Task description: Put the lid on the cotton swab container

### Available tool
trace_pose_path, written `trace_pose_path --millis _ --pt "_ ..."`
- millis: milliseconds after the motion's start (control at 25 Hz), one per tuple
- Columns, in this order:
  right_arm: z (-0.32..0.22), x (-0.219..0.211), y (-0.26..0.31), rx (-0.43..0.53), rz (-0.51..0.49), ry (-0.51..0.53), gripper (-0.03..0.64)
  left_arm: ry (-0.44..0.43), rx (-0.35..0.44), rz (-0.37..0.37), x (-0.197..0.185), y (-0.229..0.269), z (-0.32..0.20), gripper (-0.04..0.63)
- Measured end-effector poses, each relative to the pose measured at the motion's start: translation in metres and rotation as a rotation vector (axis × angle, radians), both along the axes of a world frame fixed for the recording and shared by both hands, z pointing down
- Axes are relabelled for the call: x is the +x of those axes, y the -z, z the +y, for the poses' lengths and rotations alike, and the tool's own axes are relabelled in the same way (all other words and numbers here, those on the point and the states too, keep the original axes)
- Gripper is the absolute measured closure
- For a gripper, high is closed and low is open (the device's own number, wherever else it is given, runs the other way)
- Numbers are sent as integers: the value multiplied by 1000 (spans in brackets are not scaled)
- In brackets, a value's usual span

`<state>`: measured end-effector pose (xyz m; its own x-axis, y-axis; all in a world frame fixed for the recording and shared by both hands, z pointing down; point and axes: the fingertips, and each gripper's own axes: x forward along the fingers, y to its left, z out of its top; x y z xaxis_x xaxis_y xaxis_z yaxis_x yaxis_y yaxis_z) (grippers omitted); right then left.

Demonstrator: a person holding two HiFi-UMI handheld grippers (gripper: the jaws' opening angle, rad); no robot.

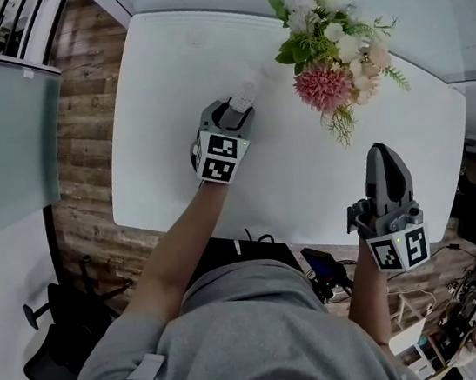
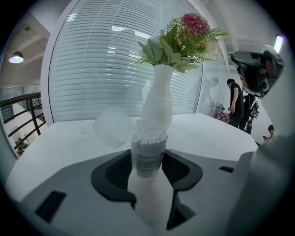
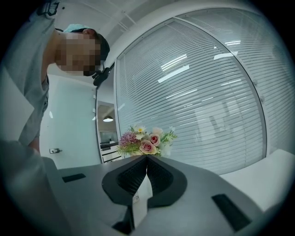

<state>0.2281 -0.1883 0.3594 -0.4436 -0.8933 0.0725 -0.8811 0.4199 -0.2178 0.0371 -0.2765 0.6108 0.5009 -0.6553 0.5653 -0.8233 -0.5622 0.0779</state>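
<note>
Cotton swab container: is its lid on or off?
Off. The cotton swab container shows bare swab tips at its open top; the clear lid lies behind it.

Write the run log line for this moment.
left gripper: shut on cotton swab container | lid: off, on table | right gripper: shut

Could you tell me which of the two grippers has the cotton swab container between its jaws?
The left gripper: the cotton swab container sits between its jaws, while the right gripper has its jaws closed together.
</note>
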Motion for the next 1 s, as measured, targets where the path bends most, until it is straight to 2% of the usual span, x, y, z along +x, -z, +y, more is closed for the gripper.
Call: trace_pose_path --millis 280,360,560,760,1000 --pt "1 3 7 18 -5 1 595 -190 57 -3 15 23 21 399" --pt "0 1 11 29 -2 10 595 -221 61 9 17 28 27 399" --pt "0 -4 25 59 -1 27 595 -231 60 11 9 41 38 400" --pt "3 -9 35 83 13 44 595 -254 98 -44 -2 50 47 400" --pt "5 -9 51 115 23 60 595 -284 160 -13 -4 88 58 400"
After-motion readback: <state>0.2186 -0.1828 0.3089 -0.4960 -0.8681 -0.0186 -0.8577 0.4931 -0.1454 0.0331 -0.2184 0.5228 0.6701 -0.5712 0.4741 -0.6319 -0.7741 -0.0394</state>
